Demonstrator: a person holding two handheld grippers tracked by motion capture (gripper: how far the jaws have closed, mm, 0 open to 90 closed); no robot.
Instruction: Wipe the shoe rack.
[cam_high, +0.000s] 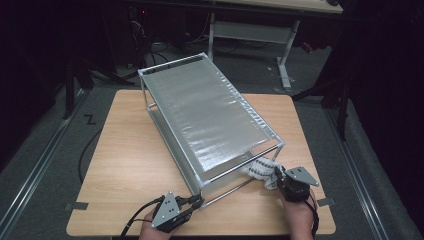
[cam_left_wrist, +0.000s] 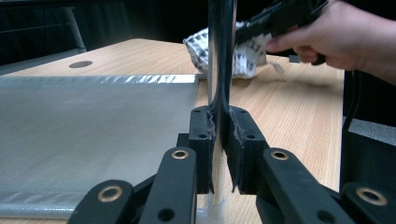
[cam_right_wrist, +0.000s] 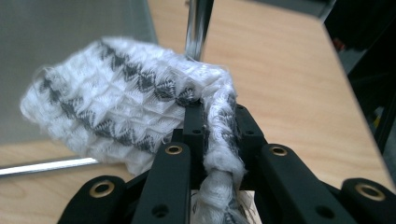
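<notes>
— Fingers first: what do the left gripper's (cam_left_wrist: 220, 140) black pads have between them?

— One shiny chrome post (cam_left_wrist: 221, 56), a round upright tube. Both ribbed pads are pressed tight against it near its foot, with no gap to spare. In the high view that same left gripper (cam_high: 196, 202) sits at the near corner of the rack.

— And the right gripper (cam_right_wrist: 215, 140)?

— Its two jaws are clamped on a bunched fold of one knitted cloth (cam_right_wrist: 126, 109), white with dark grey zigzag bands, a puffy waffled weave with frayed fluff at the edge. The cloth spills out to the left of the jaws, beside another chrome tube.

— Where is that cloth on the table?

— At the rack's near right corner, just beside the lower rail, where the right gripper (cam_high: 278, 176) meets it in the high view.

— Describe the rack.

— One metal rack (cam_high: 210, 112), a boxy frame of thin chrome tubes with two tiers, each a taut sheet of silvery grey mesh fabric. It stands slantwise on one pale wood-grain table (cam_high: 125, 160).

— Hands?

— Two, one behind each gripper.
</notes>
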